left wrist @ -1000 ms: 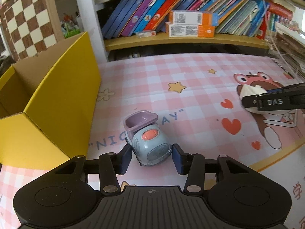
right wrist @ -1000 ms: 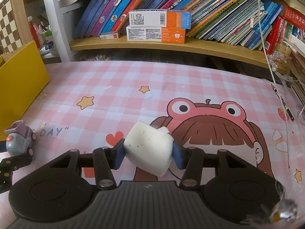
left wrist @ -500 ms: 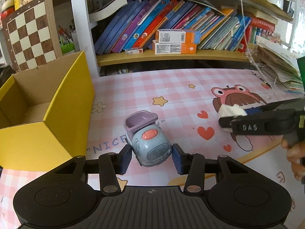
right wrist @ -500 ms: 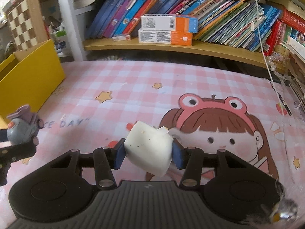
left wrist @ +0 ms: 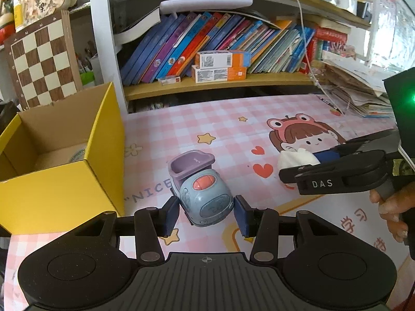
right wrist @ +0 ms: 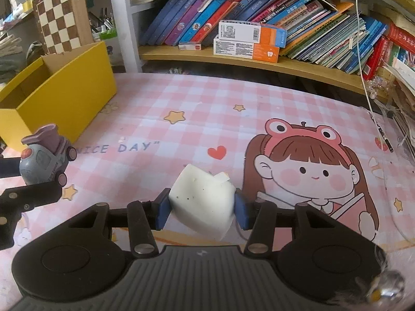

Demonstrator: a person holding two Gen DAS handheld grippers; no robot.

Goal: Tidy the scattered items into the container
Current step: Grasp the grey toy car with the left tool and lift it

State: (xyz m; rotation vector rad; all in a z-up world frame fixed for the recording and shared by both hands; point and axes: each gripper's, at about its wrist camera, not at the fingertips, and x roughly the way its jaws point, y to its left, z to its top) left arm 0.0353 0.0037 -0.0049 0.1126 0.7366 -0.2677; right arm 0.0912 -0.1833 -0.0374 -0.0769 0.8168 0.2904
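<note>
My left gripper [left wrist: 207, 217] is shut on a blue-grey toy car [left wrist: 205, 197] with a purple bed and an orange button, and holds it clear of the pink checked mat. The right wrist view shows the same car [right wrist: 44, 160] at the far left, lifted on the left gripper's fingers [right wrist: 31, 197]. A white speckled block [right wrist: 203, 199] is clamped in my right gripper [right wrist: 202, 210] above the mat. In the left wrist view that block [left wrist: 295, 159] and the right gripper [left wrist: 298, 167] sit to the right. The open yellow box [left wrist: 59, 194] stands at the left, close to the car.
A round white thing [left wrist: 75, 154] lies inside the box [right wrist: 64, 96]. Behind the mat runs a low shelf [right wrist: 259, 62] of books and two orange-white cartons. A chessboard [left wrist: 44, 59] leans behind the box. Loose papers [left wrist: 358, 96] and a pen [right wrist: 384, 134] lie at the right. A person's hand [left wrist: 391, 207] grips the right handle.
Both grippers have risen with their loads, so more shelf and the box's inside show. The right gripper with the white block has come closer to the car and the box.
</note>
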